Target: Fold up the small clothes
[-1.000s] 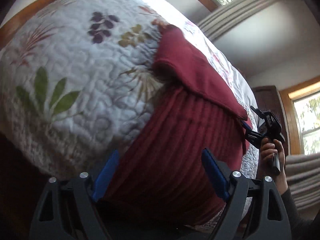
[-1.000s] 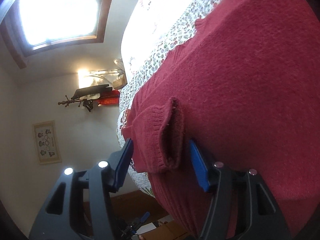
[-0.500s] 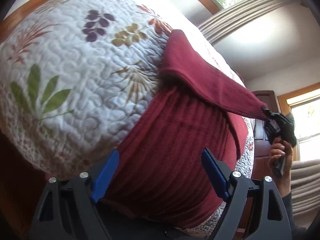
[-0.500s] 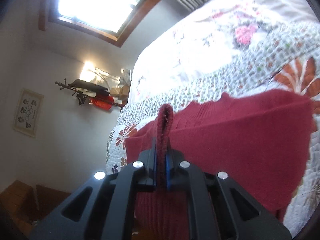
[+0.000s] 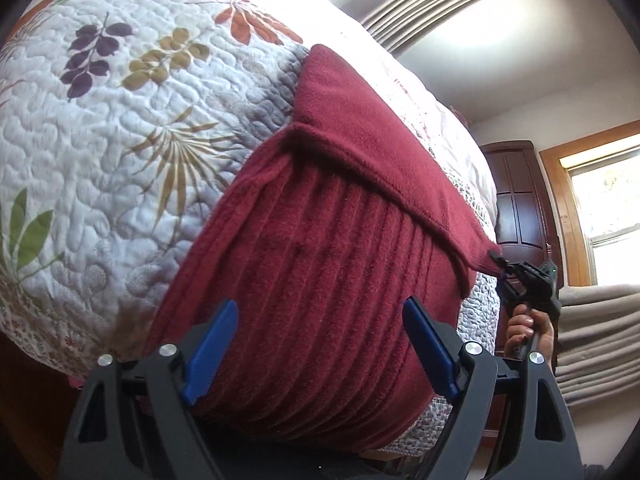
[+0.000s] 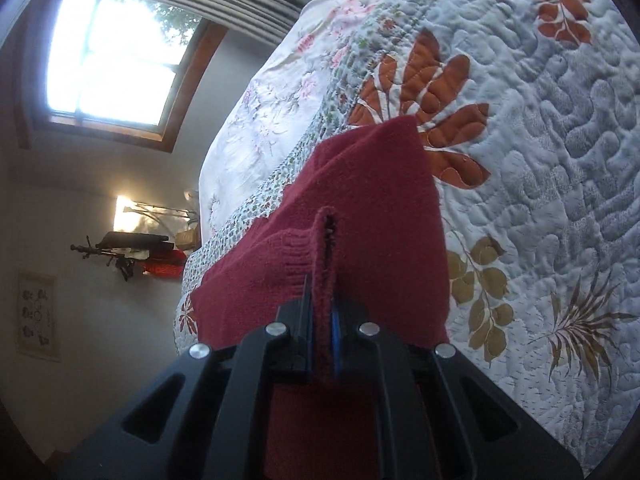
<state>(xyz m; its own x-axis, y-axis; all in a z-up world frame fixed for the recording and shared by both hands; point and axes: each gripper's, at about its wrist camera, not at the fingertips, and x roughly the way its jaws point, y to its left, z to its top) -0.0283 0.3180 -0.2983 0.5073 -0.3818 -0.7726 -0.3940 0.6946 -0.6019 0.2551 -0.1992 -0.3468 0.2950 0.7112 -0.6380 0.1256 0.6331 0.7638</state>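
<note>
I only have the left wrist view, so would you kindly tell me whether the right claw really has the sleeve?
Observer: Yes, the right claw is shut on the ribbed cuff.
Operator: Thank you. How does the cuff sit in it?
Observer: Edge-on, with its opening showing as a dark slit above the pads.
Operator: What lies beyond the sleeve on that side?
Observer: Quilt, with an orange leaf print just behind the tip of the sleeve.
</note>
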